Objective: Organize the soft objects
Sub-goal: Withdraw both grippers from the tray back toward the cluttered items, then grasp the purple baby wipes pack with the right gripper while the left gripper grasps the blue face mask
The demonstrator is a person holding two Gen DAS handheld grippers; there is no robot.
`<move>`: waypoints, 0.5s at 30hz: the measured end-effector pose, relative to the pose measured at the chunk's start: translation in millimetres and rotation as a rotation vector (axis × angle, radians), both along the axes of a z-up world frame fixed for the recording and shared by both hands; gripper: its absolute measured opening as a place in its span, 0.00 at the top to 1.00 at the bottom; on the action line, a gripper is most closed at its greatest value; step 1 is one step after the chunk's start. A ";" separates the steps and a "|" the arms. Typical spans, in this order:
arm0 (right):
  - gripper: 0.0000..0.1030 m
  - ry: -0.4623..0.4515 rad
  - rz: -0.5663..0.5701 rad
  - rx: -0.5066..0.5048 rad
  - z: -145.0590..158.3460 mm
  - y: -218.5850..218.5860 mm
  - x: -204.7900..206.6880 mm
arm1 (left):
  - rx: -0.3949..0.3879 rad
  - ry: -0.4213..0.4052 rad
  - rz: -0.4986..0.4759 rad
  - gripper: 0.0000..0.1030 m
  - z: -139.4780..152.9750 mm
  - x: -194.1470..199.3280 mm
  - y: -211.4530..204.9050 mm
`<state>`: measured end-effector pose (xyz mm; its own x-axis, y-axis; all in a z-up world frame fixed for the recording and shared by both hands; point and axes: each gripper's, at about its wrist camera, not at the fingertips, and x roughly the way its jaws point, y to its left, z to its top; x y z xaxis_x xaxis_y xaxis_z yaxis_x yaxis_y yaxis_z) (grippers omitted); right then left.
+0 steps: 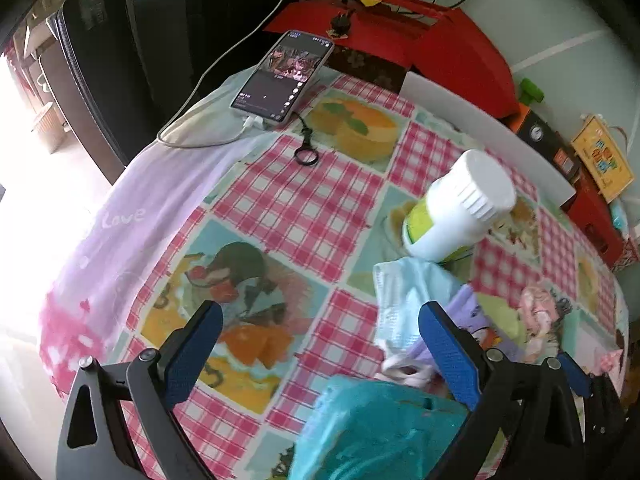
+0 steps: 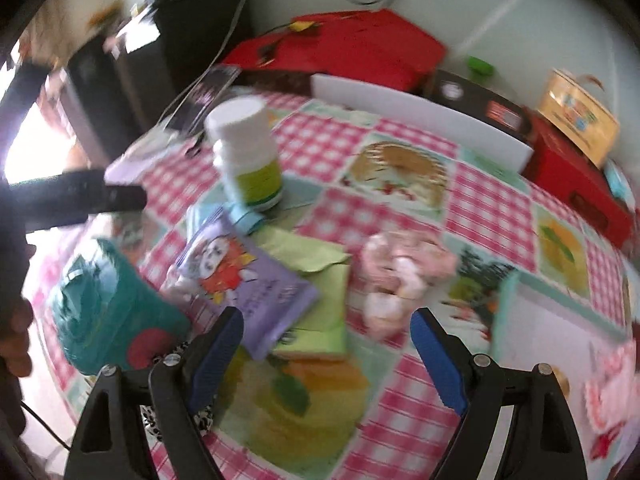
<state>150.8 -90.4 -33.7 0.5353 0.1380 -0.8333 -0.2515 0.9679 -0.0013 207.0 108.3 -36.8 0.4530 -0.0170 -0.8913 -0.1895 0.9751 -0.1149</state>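
Approach step. Right gripper (image 2: 326, 330) spread, empty, above purple printed soft pouch (image 2: 244, 284) lying on green fabric square (image 2: 320, 280), near white plastic bottle (image 2: 246, 152). Left gripper (image 1: 320, 336) spread, empty. Next: descend, pinch pouch edge.

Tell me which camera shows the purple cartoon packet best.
The right wrist view: the purple cartoon packet lies almost fully exposed, overlapping the green packet, though motion-blurred. The left wrist view shows only a sliver of it, mostly hidden behind that gripper's blue finger pad.
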 end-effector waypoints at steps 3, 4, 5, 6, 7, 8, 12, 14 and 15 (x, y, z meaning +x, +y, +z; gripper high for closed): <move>0.15 -0.002 0.054 -0.021 -5.3 16.7 2.2 | -0.014 0.016 0.004 0.05 -4.5 1.6 5.4; 0.15 -0.004 0.066 -0.028 -5.9 19.6 3.1 | -0.029 0.022 0.010 0.05 -6.4 2.2 8.5; 0.15 -0.006 0.079 -0.039 -6.7 23.2 4.3 | -0.040 0.026 0.017 0.05 -7.7 2.2 10.9; 0.15 -0.009 0.094 -0.050 -7.6 26.6 4.8 | -0.052 0.035 0.027 0.05 -9.5 2.3 13.8; 0.15 -0.013 0.117 -0.062 -9.6 31.6 4.8 | -0.057 0.039 0.032 0.05 -10.9 2.8 15.3; 0.15 -0.013 0.127 -0.068 -10.8 33.9 5.6 | -0.059 0.044 0.036 0.05 -12.3 3.2 16.6; 0.15 -0.003 0.141 -0.081 -17.0 39.1 9.4 | -0.065 0.058 0.028 0.05 -15.8 4.4 16.6; 0.15 -0.007 0.148 -0.102 -19.2 40.4 10.3 | -0.074 0.059 0.030 0.05 -16.6 4.6 17.2; 0.15 -0.009 0.150 -0.108 -19.5 40.7 10.3 | -0.076 0.059 0.032 0.05 -16.6 4.8 17.7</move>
<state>161.1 -49.7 -53.2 0.5227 0.1268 -0.8431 -0.3923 0.9137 -0.1058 211.7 126.0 -53.4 0.4015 -0.0719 -0.9130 -0.2289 0.9574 -0.1760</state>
